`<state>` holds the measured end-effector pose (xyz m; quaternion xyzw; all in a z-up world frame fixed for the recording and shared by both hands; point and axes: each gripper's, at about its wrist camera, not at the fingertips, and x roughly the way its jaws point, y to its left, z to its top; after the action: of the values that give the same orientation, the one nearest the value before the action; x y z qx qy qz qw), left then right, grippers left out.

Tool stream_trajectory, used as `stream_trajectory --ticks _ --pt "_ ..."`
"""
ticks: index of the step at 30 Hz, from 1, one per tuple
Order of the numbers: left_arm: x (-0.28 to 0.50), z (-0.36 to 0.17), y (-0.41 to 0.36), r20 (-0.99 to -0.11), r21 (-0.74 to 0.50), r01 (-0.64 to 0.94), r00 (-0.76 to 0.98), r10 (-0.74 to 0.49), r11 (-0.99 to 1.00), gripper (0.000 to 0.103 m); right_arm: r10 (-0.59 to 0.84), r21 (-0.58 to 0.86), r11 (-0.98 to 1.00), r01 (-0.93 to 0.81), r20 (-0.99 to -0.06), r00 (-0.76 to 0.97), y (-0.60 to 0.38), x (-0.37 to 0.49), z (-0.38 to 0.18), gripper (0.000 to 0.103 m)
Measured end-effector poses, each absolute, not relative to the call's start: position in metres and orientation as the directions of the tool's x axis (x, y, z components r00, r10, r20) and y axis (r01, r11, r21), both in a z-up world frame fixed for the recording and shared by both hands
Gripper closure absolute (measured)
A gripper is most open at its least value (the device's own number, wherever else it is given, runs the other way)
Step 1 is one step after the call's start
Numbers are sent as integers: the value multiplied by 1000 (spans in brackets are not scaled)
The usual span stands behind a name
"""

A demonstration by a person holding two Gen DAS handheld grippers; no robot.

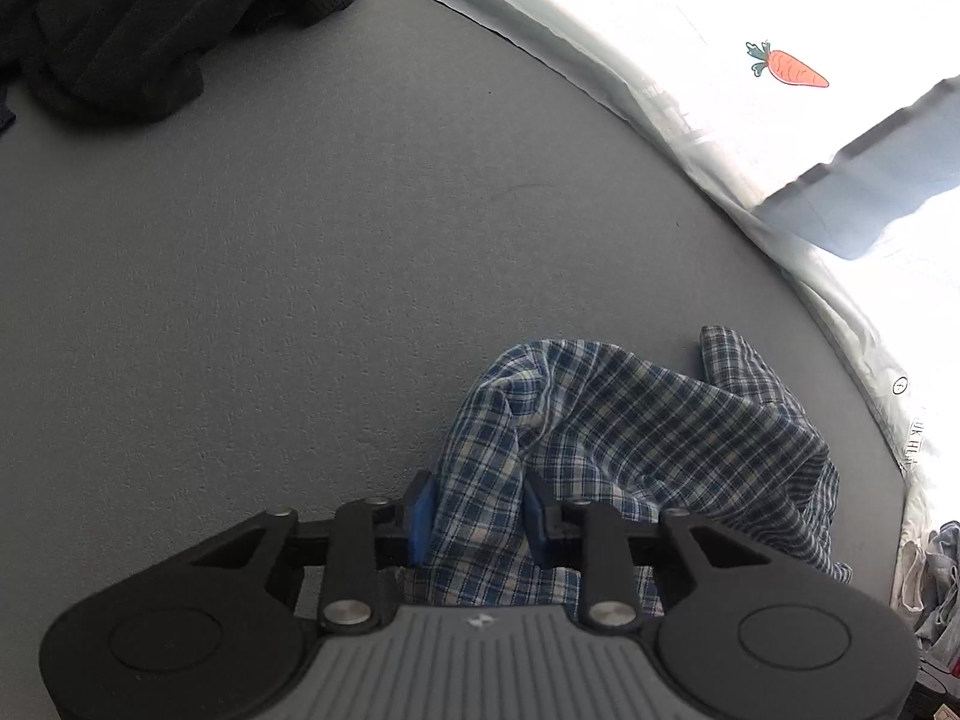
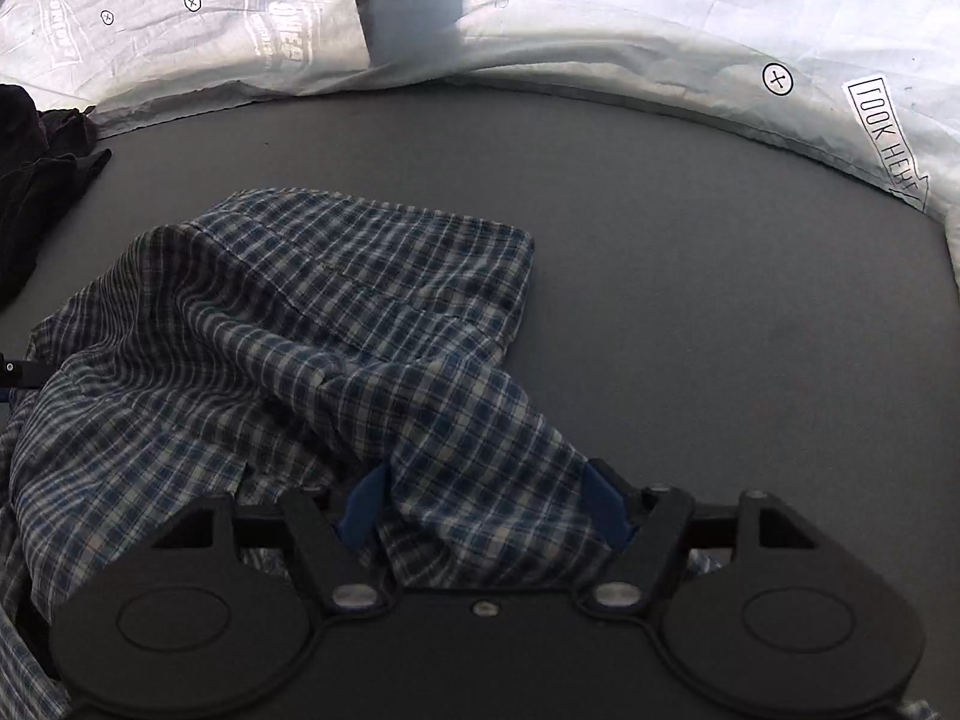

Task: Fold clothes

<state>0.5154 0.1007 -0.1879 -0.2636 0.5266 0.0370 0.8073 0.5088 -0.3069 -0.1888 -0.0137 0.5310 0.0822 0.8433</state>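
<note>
A blue-and-white checked shirt (image 1: pixel 648 438) lies crumpled on the grey mat (image 1: pixel 270 240), low and to the right in the left wrist view. My left gripper (image 1: pixel 477 516) is shut on a bunched fold at the shirt's left edge, and the cloth fills the narrow gap between its blue pads. In the right wrist view the same shirt (image 2: pixel 312 312) spreads across the left and middle. My right gripper (image 2: pixel 486 504) stands open and wide, with a ridge of the shirt lying loose between its blue pads. The cloth hides the fingertips of both grippers.
A dark, nearly black garment (image 1: pixel 120 30) is heaped at the far left of the mat, also seen as the dark garment (image 2: pixel 36 180). A white sheet printed with carrots (image 1: pixel 750 12) borders the mat's far side. Pale clothes (image 1: pixel 936 576) lie beyond the right edge.
</note>
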Motion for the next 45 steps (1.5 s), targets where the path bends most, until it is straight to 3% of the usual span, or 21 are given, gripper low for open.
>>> stream_trajectory --ticks 1,2,3,8,13,14,15,17,19,22,29,32,34,35,36,37,41,45 --pt "515 -187 101 -869 -380 -335 450 -208 862 98 122 56 984 -168 -903 412 -305 509 -192 50" --pt "515 -187 102 -867 -371 -332 459 -195 867 99 135 65 981 -181 -902 409 -304 509 -192 80" --pt "514 -186 103 -864 -363 -330 469 -183 872 100 139 72 983 -170 -893 428 -307 507 -187 99" --pt "519 -147 112 -809 -397 -309 562 -171 864 100 99 11 989 -149 -796 597 -314 517 -134 99" --pt "545 -76 97 -664 -388 -213 740 -112 897 99 76 -22 994 -110 -595 800 -313 549 -54 99" --pt "555 -67 95 -631 -381 -206 770 -91 901 98 64 -22 996 -91 -546 835 -312 555 -42 94" --pt "564 -63 91 -607 -371 -206 792 -69 906 92 40 -22 998 -60 -512 858 -312 569 -32 75" --pt "576 -64 87 -615 -342 -233 788 -30 910 89 -23 -72 997 -21 -555 831 -307 591 -29 46" --pt "573 -70 84 -646 -336 -247 762 -32 909 77 -47 -90 996 -4 -563 825 -300 588 -36 50" --pt "548 -91 82 -679 -337 -235 732 -62 912 61 44 13 999 -45 -621 783 -300 566 -58 48" --pt "483 -168 81 -827 -328 -306 551 -114 894 60 171 121 985 -122 -759 628 -261 490 -143 47" --pt "463 -186 81 -857 -329 -326 497 -135 886 60 148 57 984 -167 -784 603 -240 476 -165 45" --pt "455 -192 80 -868 -317 -321 478 -136 893 59 110 -2 984 -179 -784 611 -235 474 -174 46" --pt "451 -193 80 -873 -308 -321 470 -132 895 59 104 -9 984 -176 -778 620 -237 474 -175 54" --pt "448 -195 80 -877 -299 -322 463 -126 898 59 99 -15 985 -173 -772 629 -240 474 -176 83" --pt "446 -196 81 -880 -295 -325 459 -123 899 59 94 -12 987 -161 -771 629 -244 474 -176 98" --pt "442 -192 89 -876 -307 -344 467 -122 887 58 9 9 1000 -4 -711 703 -291 467 -148 100" --pt "441 -190 92 -876 -305 -355 468 -114 884 58 -213 -61 971 232 -668 713 -356 446 -125 100"
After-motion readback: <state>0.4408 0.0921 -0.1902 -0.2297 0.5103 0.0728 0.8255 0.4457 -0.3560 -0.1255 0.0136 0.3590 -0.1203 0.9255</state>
